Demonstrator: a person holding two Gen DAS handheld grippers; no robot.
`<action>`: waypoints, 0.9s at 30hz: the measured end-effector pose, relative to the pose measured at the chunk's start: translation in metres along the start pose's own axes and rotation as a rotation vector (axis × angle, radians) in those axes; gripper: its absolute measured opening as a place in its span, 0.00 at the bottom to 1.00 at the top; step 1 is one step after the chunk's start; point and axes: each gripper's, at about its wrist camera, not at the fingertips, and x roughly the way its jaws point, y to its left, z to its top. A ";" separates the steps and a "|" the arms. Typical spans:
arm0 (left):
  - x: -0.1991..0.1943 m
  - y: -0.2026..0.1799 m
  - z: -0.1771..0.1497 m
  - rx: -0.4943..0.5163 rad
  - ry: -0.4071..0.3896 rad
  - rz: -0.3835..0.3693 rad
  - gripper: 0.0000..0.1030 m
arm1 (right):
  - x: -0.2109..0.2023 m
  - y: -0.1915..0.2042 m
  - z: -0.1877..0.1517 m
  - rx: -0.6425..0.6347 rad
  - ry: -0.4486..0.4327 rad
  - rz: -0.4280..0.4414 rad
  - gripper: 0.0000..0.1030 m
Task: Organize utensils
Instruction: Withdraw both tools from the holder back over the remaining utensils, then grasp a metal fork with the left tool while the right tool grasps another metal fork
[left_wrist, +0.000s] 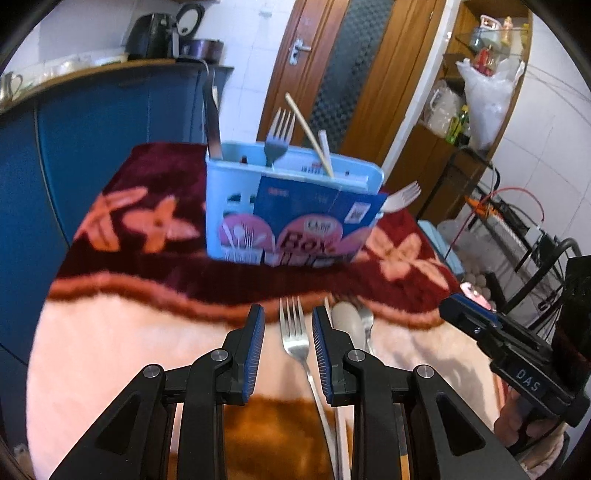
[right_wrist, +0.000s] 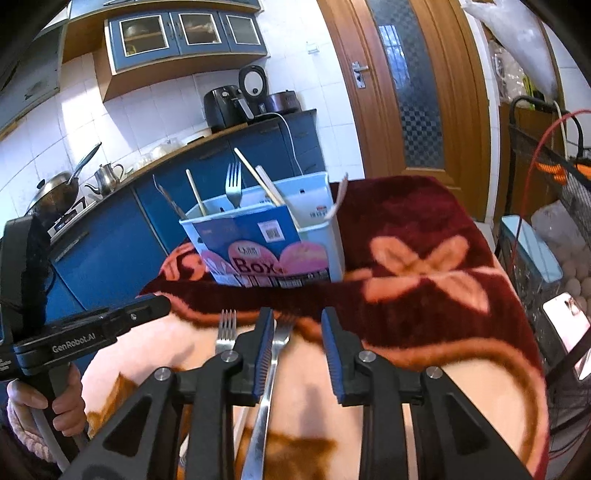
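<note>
Partly done, I judge: the blue box (left_wrist: 258, 206), centre frame on the blanket-covered desk (left_wrist: 110, 332), already holds a fork (left_wrist: 277, 136) and chopsticks (left_wrist: 308, 134); a loose fork (left_wrist: 295, 336) lies between my left tool's (left_wrist: 288, 317) parted jaws, ungripped; my right tool (right_wrist: 297, 321) gapes beside another utensil (right_wrist: 275, 354); spoons (left_wrist: 347, 321) wait.

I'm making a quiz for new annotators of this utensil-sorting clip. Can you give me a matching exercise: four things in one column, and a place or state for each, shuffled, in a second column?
Things:
1. Blue utensil box
2. Fork on the blanket
3. Fork in the box
4. Spoon

Places or states:
A. Stands tines up among chopsticks
B. Lies flat between the open fingers of the left gripper, untouched
C. Stands upright on the dark red part of the blanket
D. Lies just outside the left gripper's finger, on the side toward the right gripper

Pairs: 1-C, 2-B, 3-A, 4-D
</note>
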 end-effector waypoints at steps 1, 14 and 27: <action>0.003 0.000 -0.002 -0.002 0.012 0.002 0.26 | 0.000 -0.001 -0.001 0.005 0.004 0.001 0.31; 0.045 -0.008 -0.015 -0.009 0.220 -0.003 0.26 | 0.001 -0.022 -0.017 0.055 0.037 0.005 0.34; 0.074 -0.022 -0.010 0.015 0.470 0.013 0.13 | -0.003 -0.038 -0.024 0.090 0.033 0.023 0.36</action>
